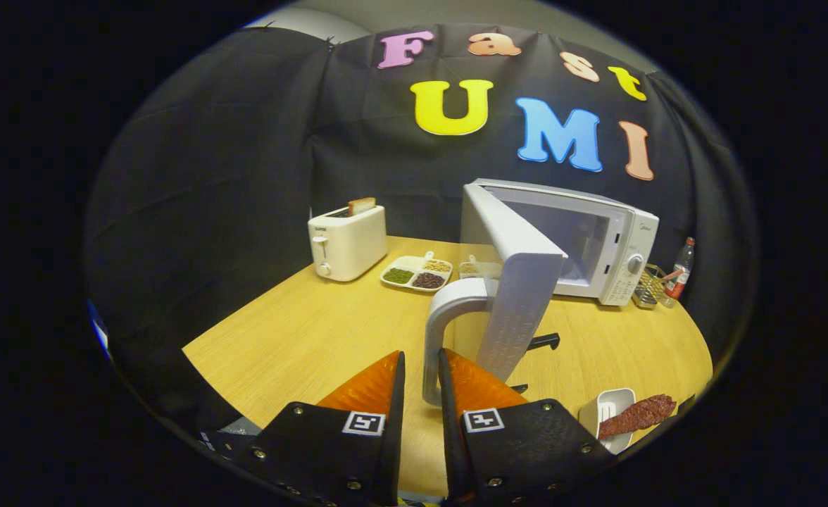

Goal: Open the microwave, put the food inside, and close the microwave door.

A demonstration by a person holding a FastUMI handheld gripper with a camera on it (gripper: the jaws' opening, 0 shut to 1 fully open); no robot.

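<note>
The white microwave [597, 246] stands at the back right of the wooden table [301, 338], its door [519, 282] swung far out toward me. The door's curved grey handle [436, 331] hangs down between the fingers of my gripper [421, 366]. The fingers stand only narrowly apart. The handle lies against the right finger, and a strip of table shows between it and the left finger. The oven cavity [569, 239] looks bare. The food, a reddish-brown strip of meat [638, 415], lies on a small white dish [607, 407] to the right of my fingers.
A white toaster [347, 243] with a slice of bread stands at the back left. A divided plate of beans [417, 272] sits beside it. Right of the microwave are a wire rack [650, 285] and a bottle [680, 271]. A black object [544, 342] lies under the door.
</note>
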